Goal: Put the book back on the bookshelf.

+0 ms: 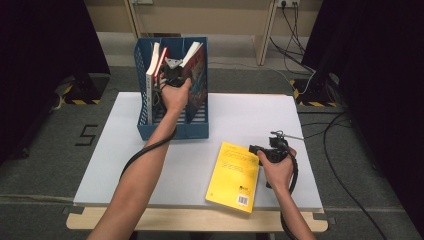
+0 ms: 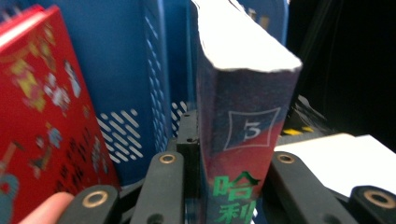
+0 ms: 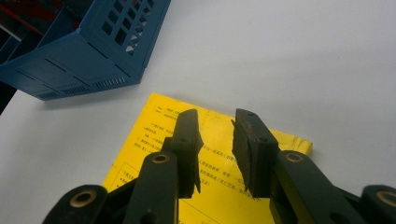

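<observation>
A thick book [image 2: 243, 135] with a blue and red spine, a "5" and green characters stands upright in the blue file rack [image 1: 172, 131]. My left gripper [image 2: 231, 151] is shut on its spine. From above, that gripper [image 1: 172, 69] reaches into the rack's middle between the other books. A yellow book [image 1: 235, 172] lies flat on the white table near the front right. My right gripper [image 1: 256, 149] hovers over its far right corner. In the right gripper view its jaws [image 3: 217, 123] stand open above the yellow cover [image 3: 140, 158] with nothing between them.
A red illustrated book [image 2: 42, 116] leans in the rack beside the held one, and a white-paged book [image 1: 151, 75] stands at the rack's left. The white table top [image 1: 250, 110] extends right of the rack. Dark curtains and floor cables [image 1: 330, 135] surround the table.
</observation>
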`<action>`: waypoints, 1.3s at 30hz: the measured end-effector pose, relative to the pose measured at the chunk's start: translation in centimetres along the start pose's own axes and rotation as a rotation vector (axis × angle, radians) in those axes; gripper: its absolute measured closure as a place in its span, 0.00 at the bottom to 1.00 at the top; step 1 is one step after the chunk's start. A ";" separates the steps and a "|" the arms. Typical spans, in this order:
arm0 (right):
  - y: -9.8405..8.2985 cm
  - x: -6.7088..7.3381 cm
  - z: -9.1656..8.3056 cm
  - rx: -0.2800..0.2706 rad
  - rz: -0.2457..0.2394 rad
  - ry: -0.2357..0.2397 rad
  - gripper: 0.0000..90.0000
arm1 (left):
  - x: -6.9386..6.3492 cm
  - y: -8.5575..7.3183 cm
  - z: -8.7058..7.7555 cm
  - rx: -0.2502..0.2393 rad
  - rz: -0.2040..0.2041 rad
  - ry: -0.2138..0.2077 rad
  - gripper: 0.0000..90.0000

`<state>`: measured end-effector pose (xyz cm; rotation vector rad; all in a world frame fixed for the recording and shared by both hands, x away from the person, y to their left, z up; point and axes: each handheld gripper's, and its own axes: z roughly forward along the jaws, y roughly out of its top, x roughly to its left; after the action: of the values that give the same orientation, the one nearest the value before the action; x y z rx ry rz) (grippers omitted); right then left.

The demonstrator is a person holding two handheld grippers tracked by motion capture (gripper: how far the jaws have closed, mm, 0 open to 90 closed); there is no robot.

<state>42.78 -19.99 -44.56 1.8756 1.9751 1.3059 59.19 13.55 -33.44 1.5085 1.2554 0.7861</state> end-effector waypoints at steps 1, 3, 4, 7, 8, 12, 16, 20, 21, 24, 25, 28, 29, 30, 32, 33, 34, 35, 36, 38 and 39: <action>0.0 -0.1 0.0 0.000 -0.003 -0.001 0.79 | 0.1 0.0 0.1 -0.002 -0.004 0.004 0.83; -0.1 -0.1 0.0 -0.001 -0.007 -0.003 0.79 | 0.2 -0.2 0.4 -0.009 -0.017 0.015 0.83; -0.1 -0.2 0.0 -0.001 -0.004 -0.002 0.79 | 0.3 -0.4 0.6 -0.006 -0.015 0.018 0.83; -0.1 -0.2 0.0 0.004 0.002 -0.001 0.79 | 0.1 -1.1 0.9 -0.012 -0.018 0.033 0.83; -0.1 -0.3 0.0 0.002 -0.001 0.000 0.79 | 0.1 -1.1 0.9 -0.012 -0.018 0.033 0.82; -0.2 -0.3 -0.1 -0.004 0.000 -0.001 0.79 | 0.3 -1.9 1.2 -0.011 -0.036 0.051 0.81; -0.3 -0.4 -0.2 -0.004 0.000 -0.003 0.79 | 0.4 -1.8 0.8 -0.005 -0.038 0.051 0.78; -0.4 -0.4 -0.2 -0.002 -0.002 -0.004 0.79 | 0.3 -1.5 0.2 -0.011 -0.029 0.057 0.71; -0.4 -0.3 -0.2 -0.002 -0.002 -0.005 0.78 | 0.4 -1.4 0.1 -0.007 -0.031 0.053 0.70; -0.3 -0.2 -0.3 -0.002 0.005 -0.004 0.78 | 0.5 -1.5 -0.5 -0.008 -0.035 0.045 0.63; -0.3 -0.1 -0.3 -0.005 0.004 -0.008 0.78 | 0.5 -1.6 -0.8 -0.008 -0.043 0.038 0.61; -0.2 -0.1 -0.3 -0.002 0.000 -0.011 0.77 | 0.6 -1.7 -1.4 -0.005 -0.062 0.020 0.55; -0.2 0.0 -0.3 -0.005 -0.002 -0.014 0.77 | 0.6 -1.8 -1.7 -0.002 -0.069 0.008 0.53; -0.2 0.0 -0.3 -0.005 -0.005 -0.015 0.76 | 0.6 -1.8 -1.9 0.004 -0.068 -0.002 0.51; -0.1 0.1 -0.3 -0.007 -0.010 -0.019 0.76 | 0.4 -1.9 -2.5 0.013 -0.056 -0.009 0.48; 0.0 0.2 -0.3 -0.009 -0.010 -0.019 0.75 | 0.3 -1.9 -2.8 0.008 -0.046 -0.014 0.48; 0.1 0.3 -0.4 -0.007 -0.012 -0.020 0.75 | 0.2 -1.9 -3.2 0.004 -0.044 -0.016 0.47; 0.1 0.3 -0.4 -0.008 -0.013 -0.023 0.75 | 0.2 -1.9 -3.6 0.009 -0.043 -0.019 0.47; 0.2 0.3 -0.4 -0.008 -0.012 -0.025 0.75 | 0.2 -1.9 -3.9 0.015 -0.050 -0.019 0.46; 0.2 0.3 -0.4 -0.009 -0.012 -0.027 0.74 | 0.2 -1.8 -4.5 0.032 -0.057 -0.027 0.45; 0.2 0.3 -0.4 -0.009 -0.014 -0.029 0.74 | 0.1 -1.9 -4.8 0.038 -0.057 -0.030 0.45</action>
<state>42.66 -19.97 -44.03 1.8628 1.9616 1.2741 54.30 14.97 -33.76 1.5029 1.2923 0.7035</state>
